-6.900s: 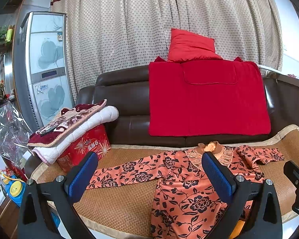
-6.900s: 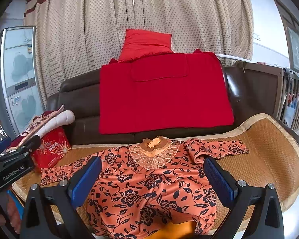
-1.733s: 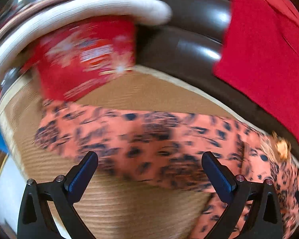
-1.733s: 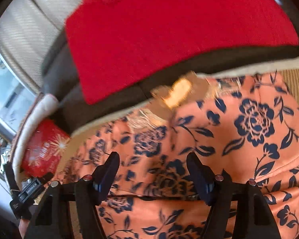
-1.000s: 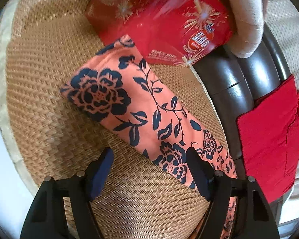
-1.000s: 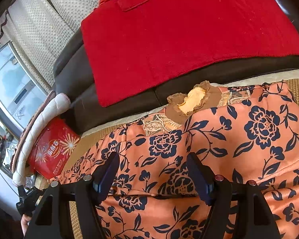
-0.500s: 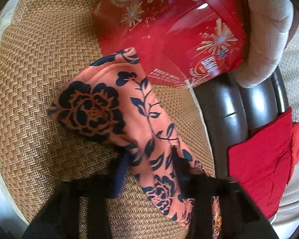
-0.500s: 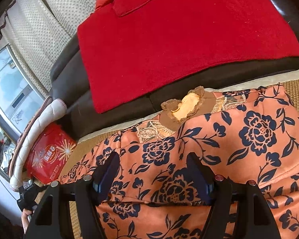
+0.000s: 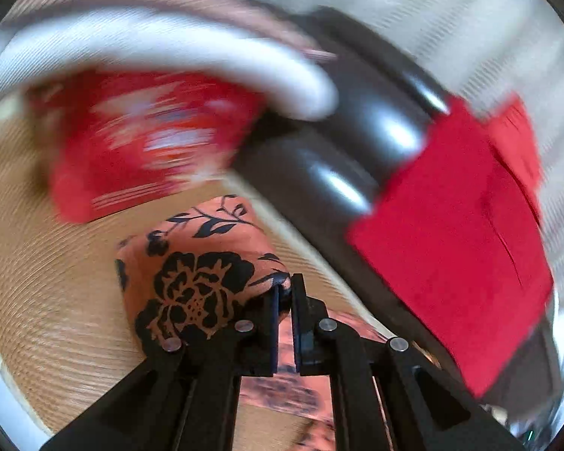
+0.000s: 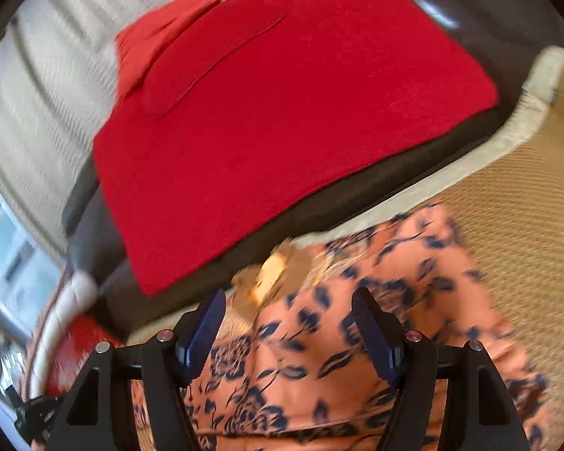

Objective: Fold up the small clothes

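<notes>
An orange garment with dark blue flowers [image 10: 357, 338] lies on a woven mat [image 10: 526, 225] on the sofa seat. My left gripper [image 9: 285, 293] is shut on the garment's left sleeve [image 9: 195, 263] and holds its cuff end lifted off the mat [image 9: 37, 282]. My right gripper [image 10: 287, 319] is open and empty, hovering just above the garment's body below its brown and gold collar [image 10: 270, 270]. Both views are motion-blurred.
A red blanket [image 10: 282, 112] hangs over the dark brown sofa back [image 9: 338, 158]. A red gift box [image 9: 143, 139] with folded white quilts [image 9: 150, 52] on top stands at the mat's left end. Beige curtains [image 10: 37, 94] hang behind.
My left gripper has closed on the sleeve and lifted it, swinging to face the sofa back. My right gripper has shifted over the garment and stays open.
</notes>
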Tool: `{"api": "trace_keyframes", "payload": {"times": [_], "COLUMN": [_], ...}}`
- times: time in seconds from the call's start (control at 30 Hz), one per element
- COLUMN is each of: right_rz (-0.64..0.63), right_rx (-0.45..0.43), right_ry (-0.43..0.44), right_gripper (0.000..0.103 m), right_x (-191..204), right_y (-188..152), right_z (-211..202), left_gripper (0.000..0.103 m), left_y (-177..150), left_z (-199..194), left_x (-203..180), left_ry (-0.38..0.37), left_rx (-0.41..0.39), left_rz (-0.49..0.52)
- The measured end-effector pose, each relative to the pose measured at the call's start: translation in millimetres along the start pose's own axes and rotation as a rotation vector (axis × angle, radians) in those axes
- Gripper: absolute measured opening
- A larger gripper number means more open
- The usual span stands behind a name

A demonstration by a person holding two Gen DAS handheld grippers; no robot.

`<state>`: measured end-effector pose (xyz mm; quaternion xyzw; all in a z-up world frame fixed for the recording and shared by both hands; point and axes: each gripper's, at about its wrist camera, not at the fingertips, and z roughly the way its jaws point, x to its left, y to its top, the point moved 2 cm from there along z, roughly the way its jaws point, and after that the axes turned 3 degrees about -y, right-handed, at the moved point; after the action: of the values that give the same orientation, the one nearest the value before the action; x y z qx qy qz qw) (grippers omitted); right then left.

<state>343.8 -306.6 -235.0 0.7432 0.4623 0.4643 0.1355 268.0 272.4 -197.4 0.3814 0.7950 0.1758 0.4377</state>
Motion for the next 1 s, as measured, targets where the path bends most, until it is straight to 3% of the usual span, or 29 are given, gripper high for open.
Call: {"api": "trace_keyframes", "payload": {"times": [0.2, 0.43, 0.47, 0.53, 0.57, 0.6, 0.7, 0.8, 0.9, 1.0], "right_rz": [0.135, 0.278, 0.287, 0.308, 0.315, 0.318, 0.303, 0.248, 0.164, -0.019], "right_rx": [-0.076, -0.146, -0.145, -0.124, -0.107, -0.094, -0.037, 0.026, 0.123, 0.213], "right_ry": [-0.003, 0.005, 0.009, 0.032, 0.042, 0.047, 0.053, 0.045, 0.065, 0.04], "right_gripper": [0.074, 0.074, 0.074, 0.074, 0.075, 0.076, 0.077, 0.077, 0.077, 0.077], "right_x": [-50, -105, -109, -116, -117, -117, -113, -102, -81, -43], "right_y": [31, 59, 59, 63, 65, 64, 61, 58, 46, 30], "right_z": [-31, -63, -65, -63, -59, -57, -47, -34, -17, -1], "left_gripper": [0.005, 0.006, 0.008, 0.034, 0.059, 0.074, 0.077, 0.078, 0.078, 0.078], "left_y": [-49, -164, -179, -203, -214, -214, -203, -177, -160, -154], "left_z": [14, 69, 76, 91, 78, 78, 70, 79, 93, 112], "left_x": [-149, -303, -319, -342, -348, -347, -330, -295, -250, -206], "left_ry": [-0.144, -0.366, -0.382, -0.388, -0.381, -0.368, -0.336, -0.279, -0.147, -0.03], "left_rx": [0.097, 0.34, 0.373, 0.444, 0.447, 0.416, 0.313, 0.269, 0.239, 0.243], "left_rz": [0.297, 0.501, 0.526, 0.591, 0.607, 0.616, 0.622, 0.549, 0.474, 0.408]}}
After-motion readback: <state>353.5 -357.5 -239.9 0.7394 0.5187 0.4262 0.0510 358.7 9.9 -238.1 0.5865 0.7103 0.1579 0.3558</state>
